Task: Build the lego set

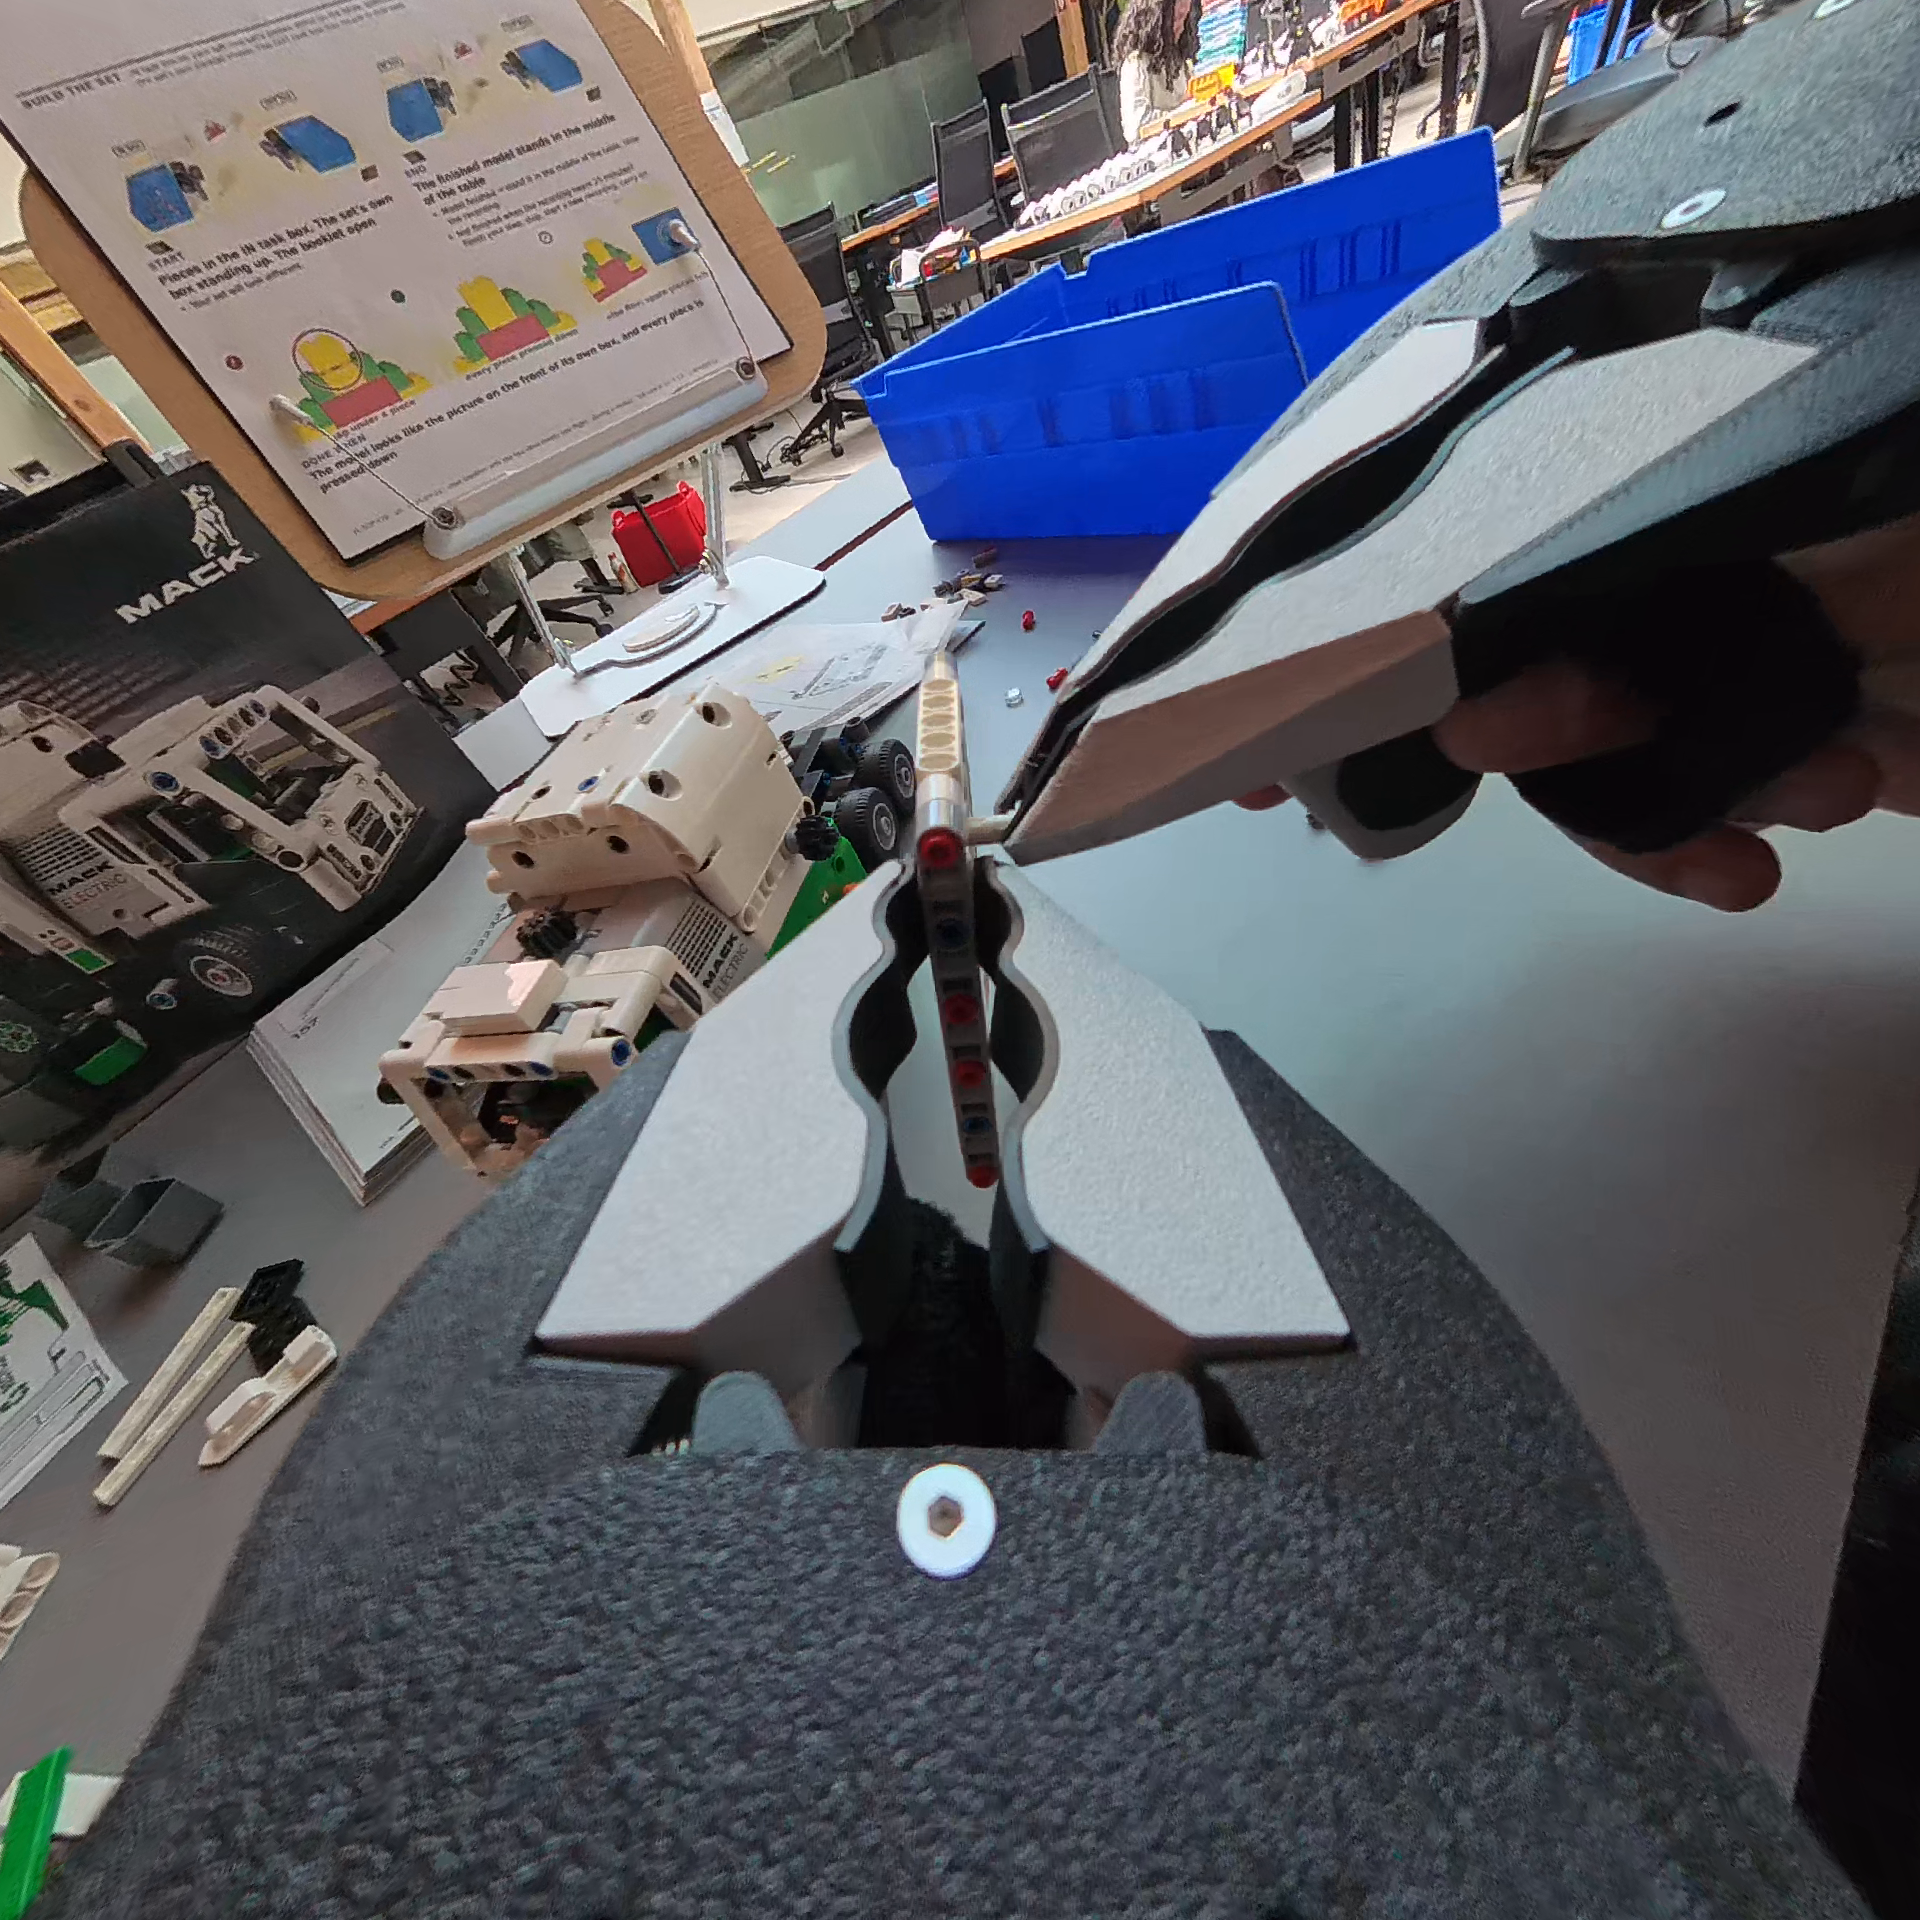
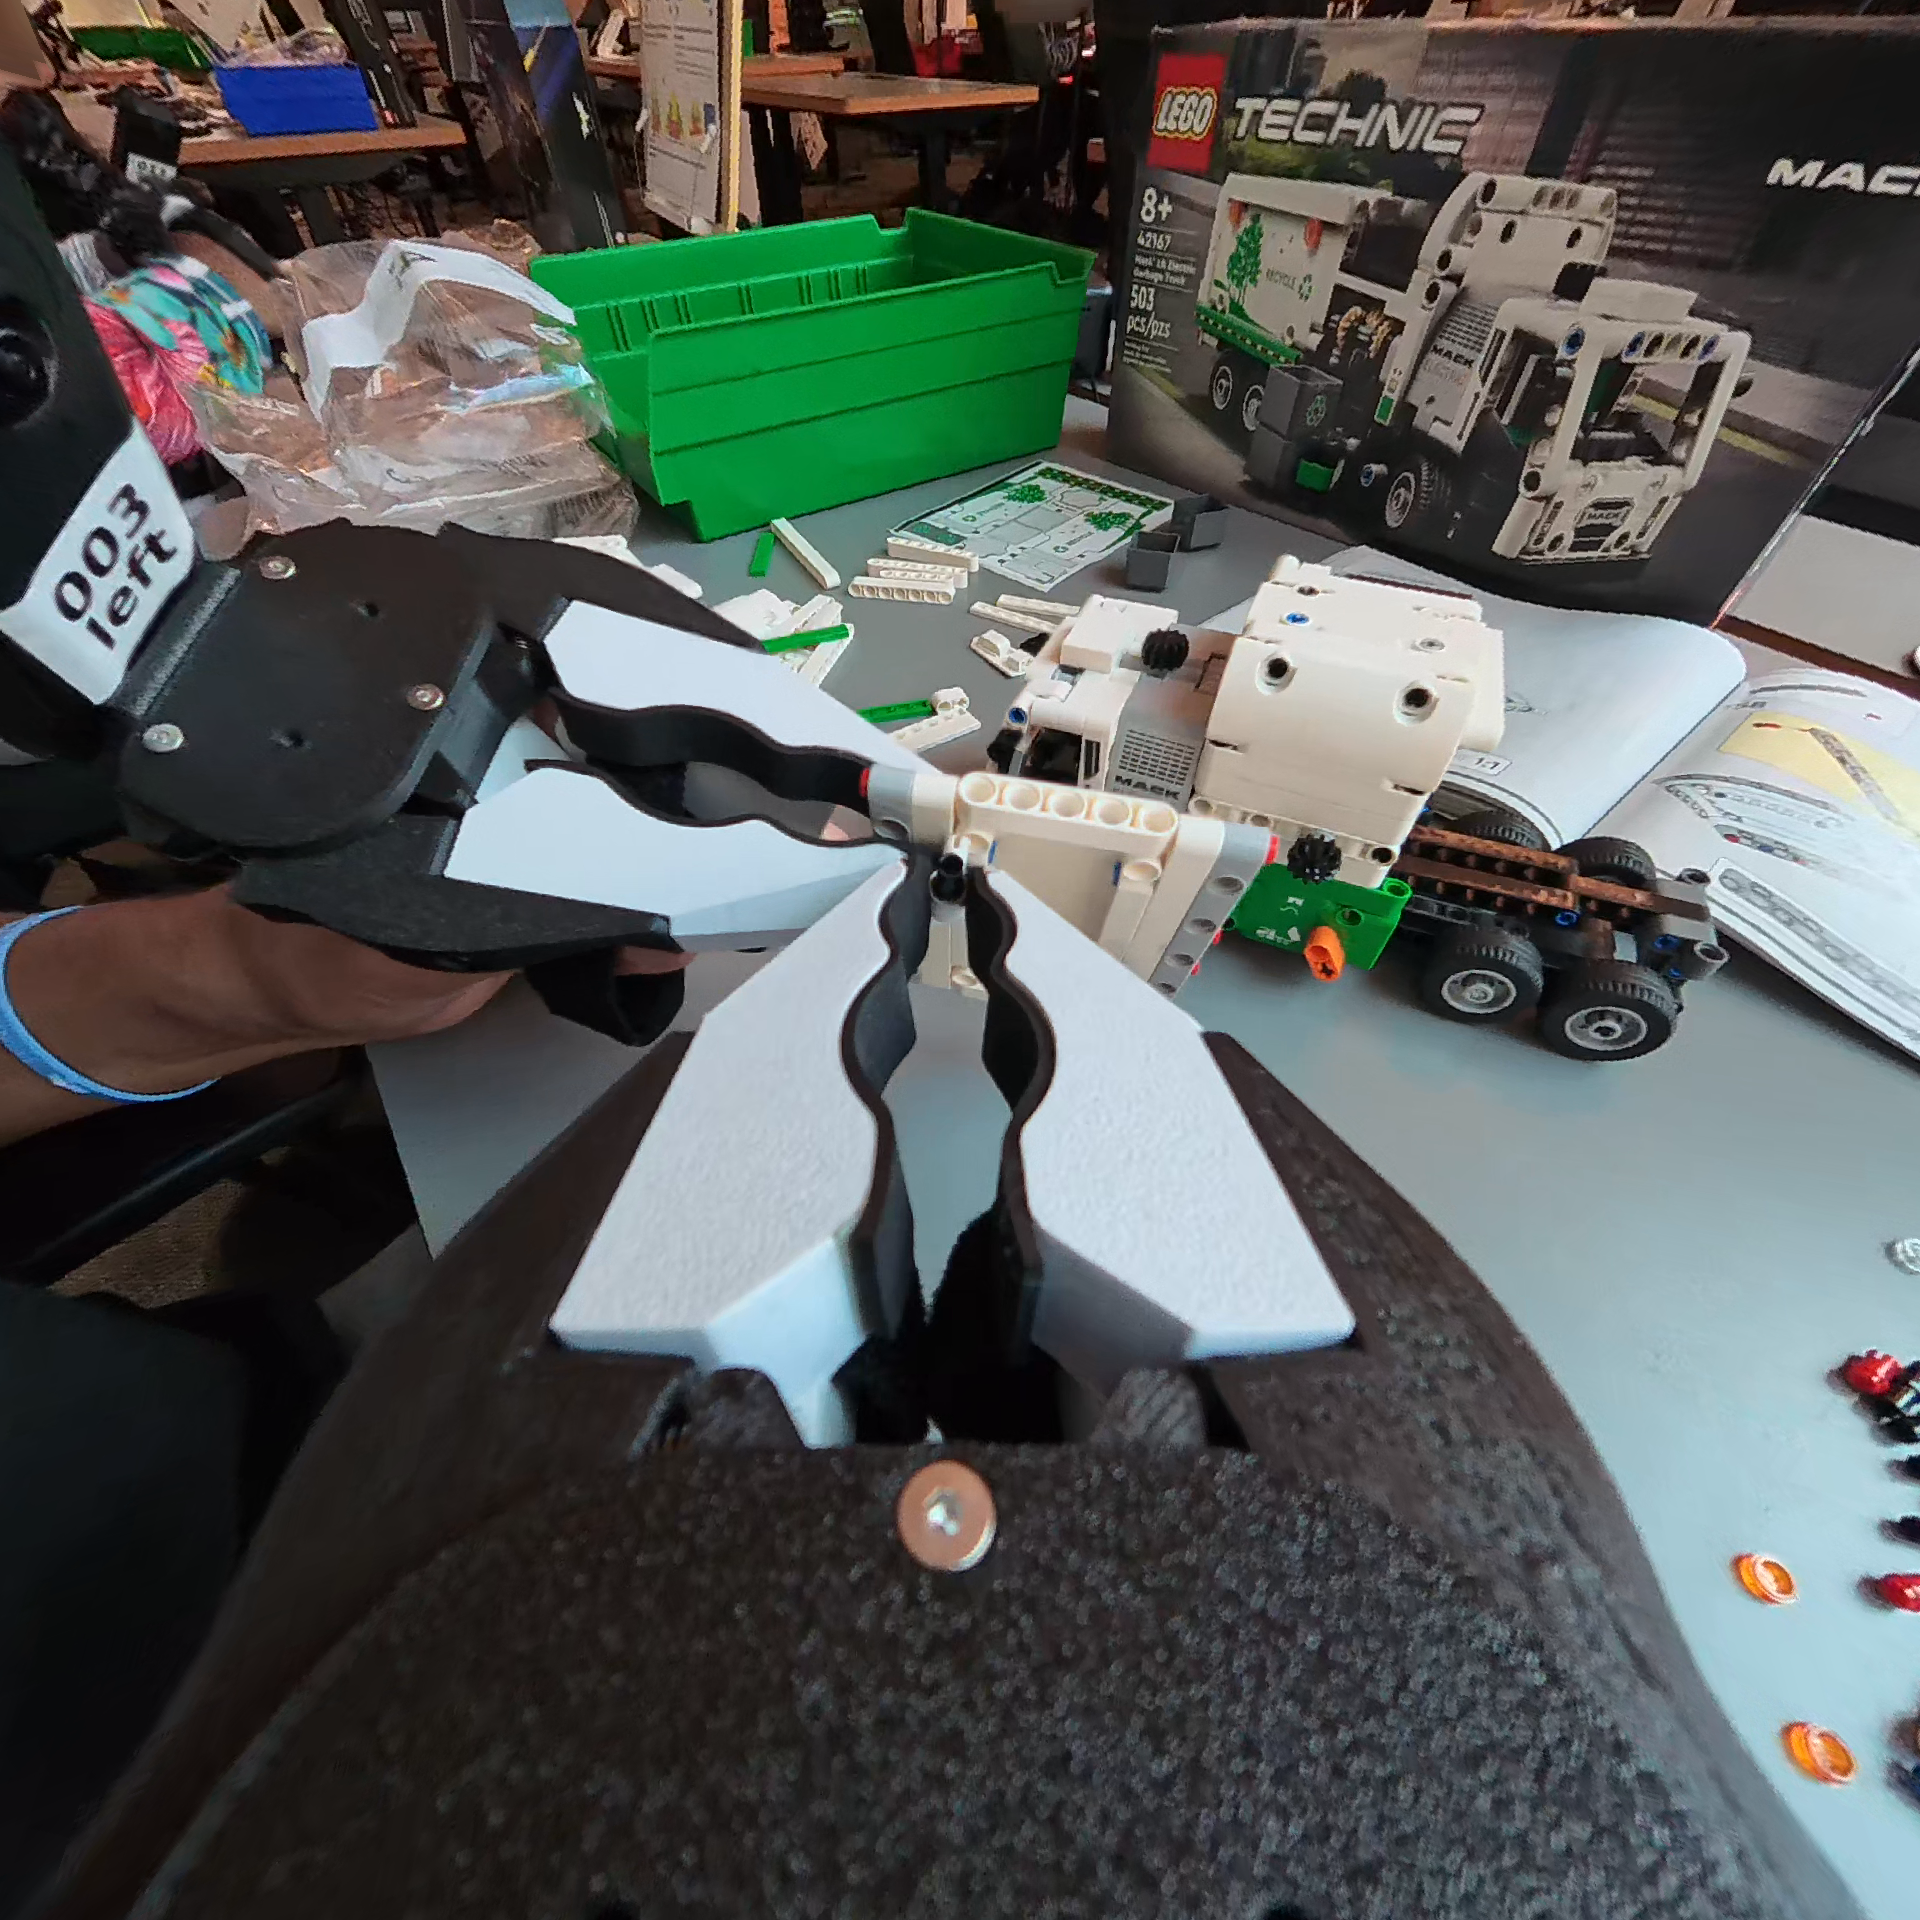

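Note:
My left gripper (image 1: pixel 948 883) is shut on a white and grey panel sub-assembly (image 1: pixel 961 1039) with red and blue pins, seen edge-on and held above the table. In the right wrist view the left gripper (image 2: pixel 894 816) comes in from the left, gripping the grey end of that panel (image 2: pixel 1070 808). My right gripper (image 2: pixel 951 883) is shut on a small pin (image 2: pixel 948 885) at the panel's near edge. In the left wrist view the right gripper (image 1: pixel 1010 831) touches the panel's top from the right. The part-built white truck (image 2: pixel 1351 748) (image 1: pixel 623 883) stands on the table behind.
The set's box (image 2: pixel 1455 312) (image 1: pixel 156 779) stands behind the truck, with an open booklet (image 2: pixel 1662 748) beside it. A green bin (image 2: pixel 831 353), plastic bags (image 2: pixel 436 416), a blue bin (image 1: pixel 1143 416) and a sheet stand (image 1: pixel 416 260) ring the table. Loose white pieces (image 2: pixel 914 577) and small red pieces (image 2: pixel 1875 1377) lie about. My two grippers' fingertips are within a few centimetres of each other.

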Tool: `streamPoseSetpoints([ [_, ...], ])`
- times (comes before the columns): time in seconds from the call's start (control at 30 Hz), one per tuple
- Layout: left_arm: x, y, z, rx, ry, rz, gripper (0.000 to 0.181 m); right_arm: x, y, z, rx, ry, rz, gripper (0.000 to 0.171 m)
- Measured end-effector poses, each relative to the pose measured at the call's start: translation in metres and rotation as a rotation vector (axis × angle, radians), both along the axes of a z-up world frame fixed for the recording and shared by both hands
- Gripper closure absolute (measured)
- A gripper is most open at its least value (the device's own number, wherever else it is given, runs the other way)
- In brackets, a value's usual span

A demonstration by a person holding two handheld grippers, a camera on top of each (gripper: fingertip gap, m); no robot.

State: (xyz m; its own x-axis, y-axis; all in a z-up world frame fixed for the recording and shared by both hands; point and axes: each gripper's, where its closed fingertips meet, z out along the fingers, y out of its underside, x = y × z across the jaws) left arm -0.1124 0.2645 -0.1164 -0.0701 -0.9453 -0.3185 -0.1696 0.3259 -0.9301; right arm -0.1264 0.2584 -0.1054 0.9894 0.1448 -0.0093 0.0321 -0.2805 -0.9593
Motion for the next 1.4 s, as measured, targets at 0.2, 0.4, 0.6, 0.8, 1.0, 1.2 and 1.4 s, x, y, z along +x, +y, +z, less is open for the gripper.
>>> streamPoseSetpoints([
  [0.2, 0.000, -0.001, 0.000, 0.004, 0.002, -0.003, 0.176, 0.001, -0.002, 0.000, -0.004, -0.023, -0.010, 0.165],
  [0.4, 0.000, -0.002, 0.000, -0.005, 0.000, -0.010, 0.176, 0.004, -0.002, 0.000, -0.007, -0.014, -0.015, 0.165],
  [0.6, 0.000, -0.004, -0.001, 0.022, 0.004, -0.021, 0.176, 0.003, -0.002, 0.000, 0.012, -0.036, -0.019, 0.165],
  [0.8, 0.000, -0.008, -0.002, -0.005, 0.008, -0.047, 0.175, 0.006, -0.004, 0.001, 0.037, -0.010, -0.015, 0.165],
  [1.0, 0.001, -0.009, -0.001, -0.112, 0.015, -0.065, 0.175, 0.008, -0.002, -0.001, 0.046, -0.017, -0.032, 0.165],
  [1.2, 0.003, 0.000, -0.004, 0.138, 0.017, 0.057, 0.176, 0.008, 0.001, -0.005, 0.030, 0.097, -0.025, 0.166],
  [1.4, 0.003, 0.000, -0.009, 0.330, 0.036, 0.095, 0.176, 0.009, -0.001, -0.012, 0.009, 0.155, -0.006, 0.166],
])
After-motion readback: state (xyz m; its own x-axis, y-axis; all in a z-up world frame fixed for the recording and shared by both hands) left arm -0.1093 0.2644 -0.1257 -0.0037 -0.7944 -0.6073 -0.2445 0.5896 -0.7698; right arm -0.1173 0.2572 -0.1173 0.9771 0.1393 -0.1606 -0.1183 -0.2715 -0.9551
